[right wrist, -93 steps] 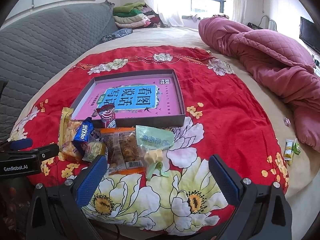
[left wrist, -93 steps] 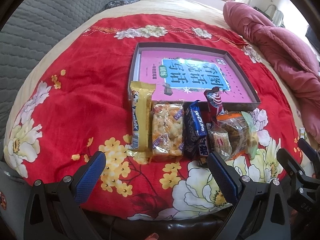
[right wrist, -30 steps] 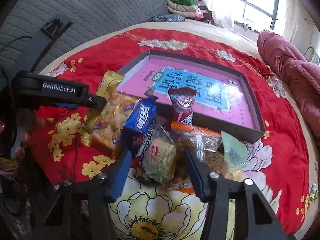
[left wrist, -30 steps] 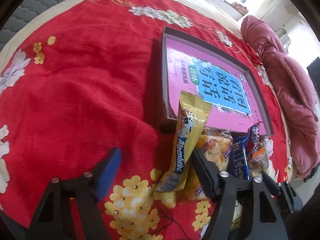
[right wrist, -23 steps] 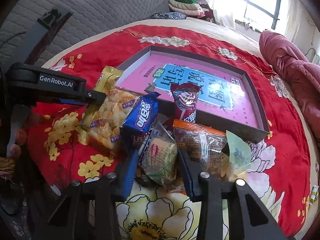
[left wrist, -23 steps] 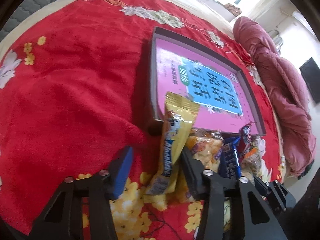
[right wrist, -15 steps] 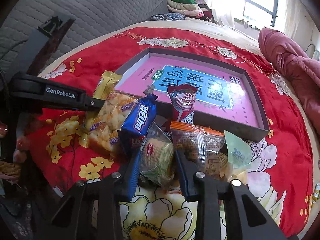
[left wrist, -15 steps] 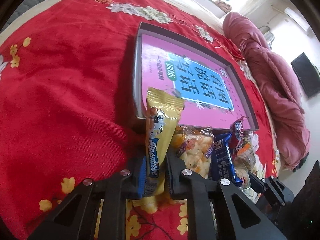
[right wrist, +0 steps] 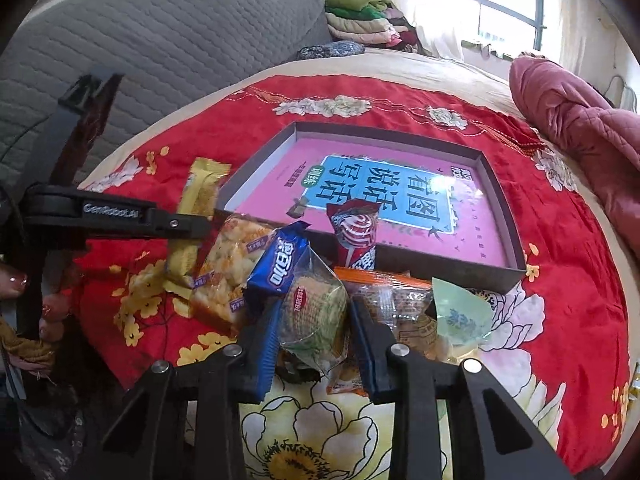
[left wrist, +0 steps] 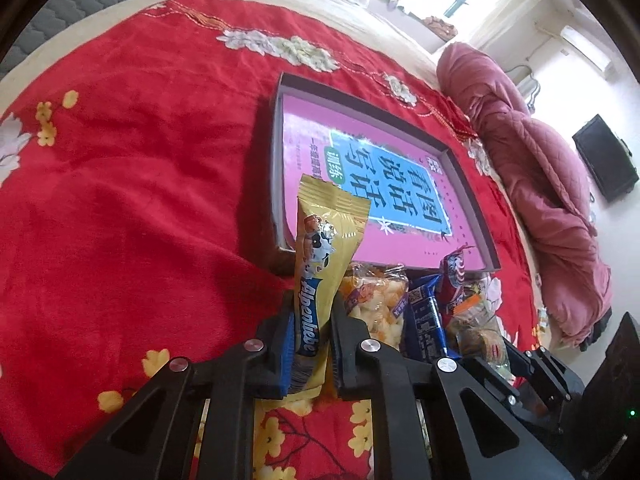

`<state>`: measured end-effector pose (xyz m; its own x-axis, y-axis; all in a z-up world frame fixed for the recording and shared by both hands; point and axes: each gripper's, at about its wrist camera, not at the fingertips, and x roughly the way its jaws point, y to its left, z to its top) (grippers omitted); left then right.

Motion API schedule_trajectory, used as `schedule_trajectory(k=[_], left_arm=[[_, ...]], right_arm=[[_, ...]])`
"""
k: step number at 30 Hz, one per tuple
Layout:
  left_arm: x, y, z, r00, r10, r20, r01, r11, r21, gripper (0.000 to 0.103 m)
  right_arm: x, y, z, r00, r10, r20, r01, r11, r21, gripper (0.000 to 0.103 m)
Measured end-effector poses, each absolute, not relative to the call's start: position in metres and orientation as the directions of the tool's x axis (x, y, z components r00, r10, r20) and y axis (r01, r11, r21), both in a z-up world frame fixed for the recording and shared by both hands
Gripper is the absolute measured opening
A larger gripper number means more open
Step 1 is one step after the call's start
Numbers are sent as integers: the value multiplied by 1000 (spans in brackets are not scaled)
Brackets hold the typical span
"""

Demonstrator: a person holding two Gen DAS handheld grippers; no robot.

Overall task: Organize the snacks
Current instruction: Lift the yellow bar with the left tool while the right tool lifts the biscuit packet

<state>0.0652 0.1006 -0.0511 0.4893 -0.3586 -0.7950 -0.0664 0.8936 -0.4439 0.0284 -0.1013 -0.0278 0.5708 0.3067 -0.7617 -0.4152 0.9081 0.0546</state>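
My left gripper (left wrist: 311,322) is shut on a yellow Alpenliebe packet (left wrist: 320,256), whose top points toward the grey box. The packet also shows in the right wrist view (right wrist: 196,216), with the left gripper (right wrist: 192,226) on it. My right gripper (right wrist: 314,322) is shut on a clear-wrapped round cake (right wrist: 314,312). Beside them lie a puffed snack bag (right wrist: 232,268), a blue cookie pack (right wrist: 278,264), a red swirl packet (right wrist: 354,228), an orange-edged bag (right wrist: 396,300) and a pale green packet (right wrist: 460,312). The grey box (right wrist: 496,196) holds a pink book (right wrist: 384,192).
Everything lies on a red flowered blanket (left wrist: 120,160) on a bed. A pink quilt (right wrist: 580,120) is bunched at the right. A grey padded headboard (right wrist: 140,52) rises at the left, with folded clothes (right wrist: 360,20) behind.
Both grippers moved in from the blanket's near edge and closed: the left on the yellow packet, the right on the wrapped cake. The yellow packet now stands raised at its near end.
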Motion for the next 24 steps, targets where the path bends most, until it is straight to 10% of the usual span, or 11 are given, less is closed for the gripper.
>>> schedule_trajectory(k=[24], left_arm=[[79, 89, 2, 557, -346, -755, -42, 896, -442, 15]], right_arm=[[68, -156, 14, 685, 271, -676, -251, 959, 130, 34]])
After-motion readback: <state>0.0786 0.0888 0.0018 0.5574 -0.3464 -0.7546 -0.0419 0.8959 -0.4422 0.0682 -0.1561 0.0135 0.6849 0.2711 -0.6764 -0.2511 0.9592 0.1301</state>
